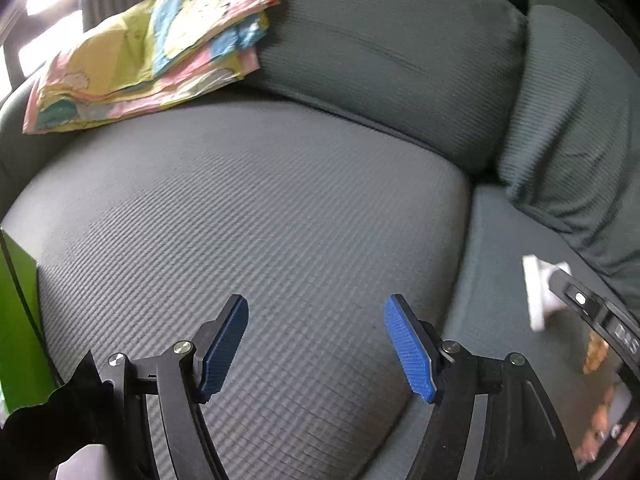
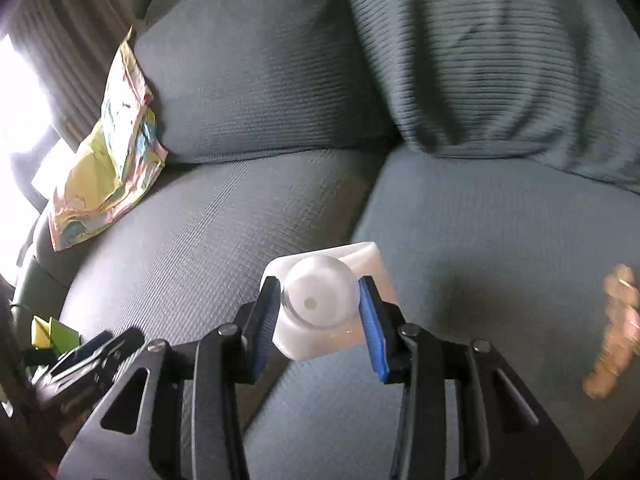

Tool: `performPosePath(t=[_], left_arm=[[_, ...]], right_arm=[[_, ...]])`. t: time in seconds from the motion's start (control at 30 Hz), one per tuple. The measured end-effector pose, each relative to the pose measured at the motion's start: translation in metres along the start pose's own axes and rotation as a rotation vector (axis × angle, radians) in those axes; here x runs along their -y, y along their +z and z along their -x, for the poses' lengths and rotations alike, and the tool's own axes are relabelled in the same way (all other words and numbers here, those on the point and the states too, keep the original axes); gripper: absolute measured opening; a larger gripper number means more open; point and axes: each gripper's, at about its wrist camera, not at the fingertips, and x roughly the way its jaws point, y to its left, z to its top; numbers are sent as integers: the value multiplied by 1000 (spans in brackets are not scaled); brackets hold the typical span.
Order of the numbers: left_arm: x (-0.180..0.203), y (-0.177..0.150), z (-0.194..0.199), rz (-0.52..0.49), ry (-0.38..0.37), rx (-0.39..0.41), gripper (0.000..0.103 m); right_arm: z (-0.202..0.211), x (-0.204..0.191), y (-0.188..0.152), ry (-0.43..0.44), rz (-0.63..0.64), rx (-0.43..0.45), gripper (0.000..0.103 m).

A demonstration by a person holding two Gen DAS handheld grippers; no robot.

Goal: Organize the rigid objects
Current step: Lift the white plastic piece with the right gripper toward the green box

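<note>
My right gripper (image 2: pixel 320 312) is shut on a white plastic bottle (image 2: pixel 324 304), gripping its round cap end and holding it just above the grey sofa seat (image 2: pixel 200 232). The same bottle (image 1: pixel 540 292) and the right gripper show blurred at the right edge of the left wrist view. My left gripper (image 1: pixel 316 344) is open and empty, its blue pads wide apart above the sofa seat cushion (image 1: pixel 240 208).
A folded pastel cartoon-print cloth (image 1: pixel 152 48) lies at the sofa's back left, also in the right wrist view (image 2: pixel 108 168). Back cushions (image 1: pixel 380 60) stand behind the seats. A green box (image 1: pixel 16 320) is at the left edge. A blurred brownish object (image 2: pixel 616 328) is at right.
</note>
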Motion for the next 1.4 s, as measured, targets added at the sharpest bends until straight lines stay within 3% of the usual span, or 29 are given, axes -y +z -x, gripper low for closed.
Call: performPosePath(t=[0.2, 0.4, 0.6, 0.83, 1.0, 1.03, 1.1, 1.17, 1.27, 1.4], left_arm=[[38, -15, 22, -79, -74, 30, 71], [98, -36, 36, -212, -195, 19, 72], [161, -65, 43, -345, -282, -8, 72], [220, -98, 49, -448, -359, -49, 72], [248, -119, 47, -498, -386, -92, 72], [251, -121, 47, -499, -396, -99, 72], [254, -121, 45, -487, -414, -118, 72], [255, -122, 43, -472, -440, -135, 72], [257, -125, 39, -459, -476, -175, 72], [264, -134, 38, -455, -546, -237, 72]], right_arm=[[79, 42, -23, -129, -24, 59, 39], [146, 100, -55, -230, -78, 103, 39], [180, 147, -81, -323, -151, 118, 39], [181, 185, -99, -384, -191, 68, 39], [178, 192, -101, -300, -193, 54, 40], [178, 192, -103, -294, -199, 50, 43], [180, 194, -105, -289, -229, 48, 63], [191, 199, -108, -274, -265, 82, 69], [202, 213, -110, -236, -332, 126, 74], [196, 230, -112, -164, -407, 85, 74]])
